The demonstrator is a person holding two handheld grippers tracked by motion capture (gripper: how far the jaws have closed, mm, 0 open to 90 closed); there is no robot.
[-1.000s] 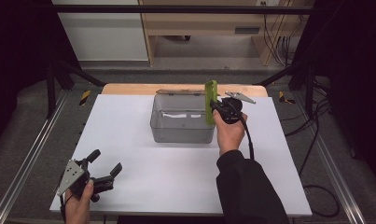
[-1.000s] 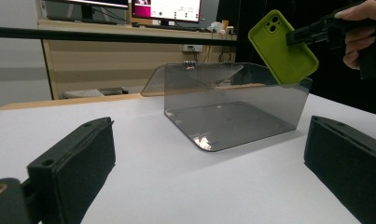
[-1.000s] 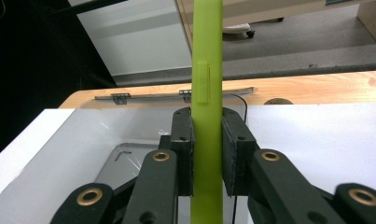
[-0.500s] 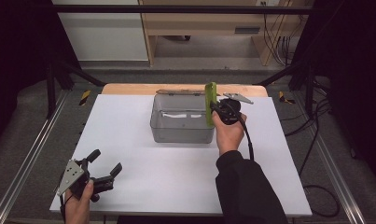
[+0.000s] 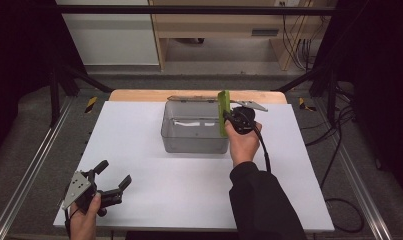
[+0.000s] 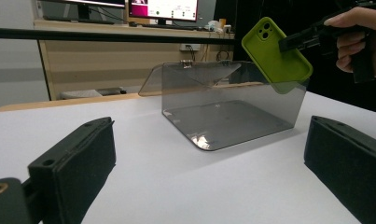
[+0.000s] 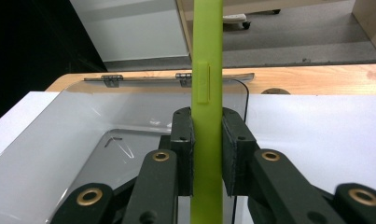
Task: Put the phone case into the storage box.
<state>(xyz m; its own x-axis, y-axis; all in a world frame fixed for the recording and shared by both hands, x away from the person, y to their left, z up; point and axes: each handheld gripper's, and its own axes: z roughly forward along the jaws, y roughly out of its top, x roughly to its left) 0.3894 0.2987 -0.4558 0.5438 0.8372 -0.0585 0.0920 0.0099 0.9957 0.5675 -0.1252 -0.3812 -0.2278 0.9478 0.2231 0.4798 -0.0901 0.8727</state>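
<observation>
A lime-green phone case (image 5: 222, 112) (image 6: 275, 55) (image 7: 207, 84) stands on edge over the right rim of a clear smoke-grey box (image 5: 194, 127) (image 6: 223, 107) (image 7: 83, 140) whose hinged lid lies open at the back. My right gripper (image 5: 229, 119) (image 7: 207, 154) is shut on the case, both pads pressing its flat sides. My left gripper (image 5: 114, 175) (image 6: 209, 158) rests at the table's front left, open, with nothing between its jaws, and it faces the box.
The box sits at the back middle of a white table (image 5: 139, 150), with a wooden strip (image 5: 134, 95) along the far edge. Metal rails (image 5: 34, 165) run along both sides. A black cable (image 5: 264, 150) trails from the right gripper.
</observation>
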